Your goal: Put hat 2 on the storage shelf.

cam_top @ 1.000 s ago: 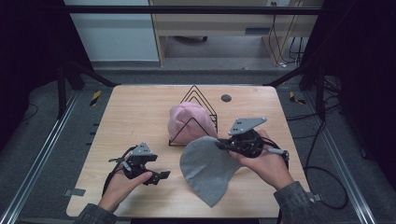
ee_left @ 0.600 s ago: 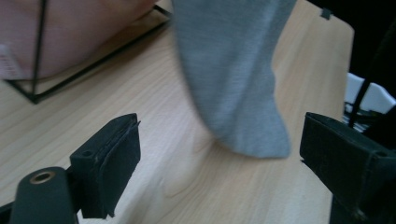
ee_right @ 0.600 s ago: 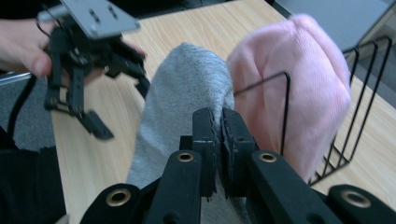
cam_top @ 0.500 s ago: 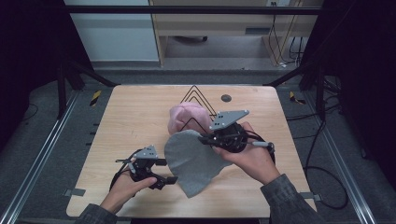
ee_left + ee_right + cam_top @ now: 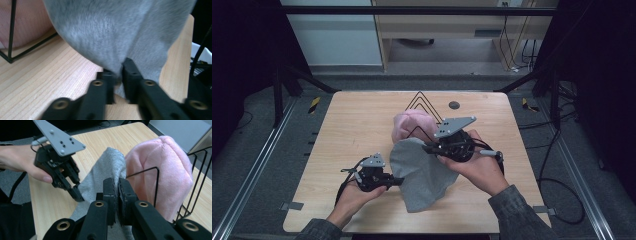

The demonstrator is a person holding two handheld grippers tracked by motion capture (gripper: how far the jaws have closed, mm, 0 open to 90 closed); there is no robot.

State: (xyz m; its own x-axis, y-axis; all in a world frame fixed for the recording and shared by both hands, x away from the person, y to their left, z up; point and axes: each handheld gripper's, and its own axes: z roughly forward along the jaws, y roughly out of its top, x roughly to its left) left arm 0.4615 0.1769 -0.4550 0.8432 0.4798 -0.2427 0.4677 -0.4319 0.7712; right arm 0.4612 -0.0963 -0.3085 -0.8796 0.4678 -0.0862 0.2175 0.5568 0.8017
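Observation:
A grey knitted hat (image 5: 424, 175) hangs over the table's front half, lifted at its top edge. My right gripper (image 5: 428, 148) is shut on that top edge; in the right gripper view its jaws (image 5: 117, 182) pinch the grey cloth (image 5: 110, 165). My left gripper (image 5: 398, 181) is at the hat's left rim. Its jaws have just been closing, and in the left gripper view (image 5: 118, 70) they press on grey cloth (image 5: 112, 32). A pink hat (image 5: 412, 125) sits on a black wire rack (image 5: 419, 97) right behind the grey one.
The wooden table (image 5: 352, 130) has bare room on its left side. A small dark round thing (image 5: 454, 105) lies near the far edge, right of the rack. Rack wires (image 5: 156, 185) stand close to my right gripper.
My right gripper has carried the grey hat's top edge left and up, next to the pink hat. My left gripper has shifted right and closed on the hat's left rim.

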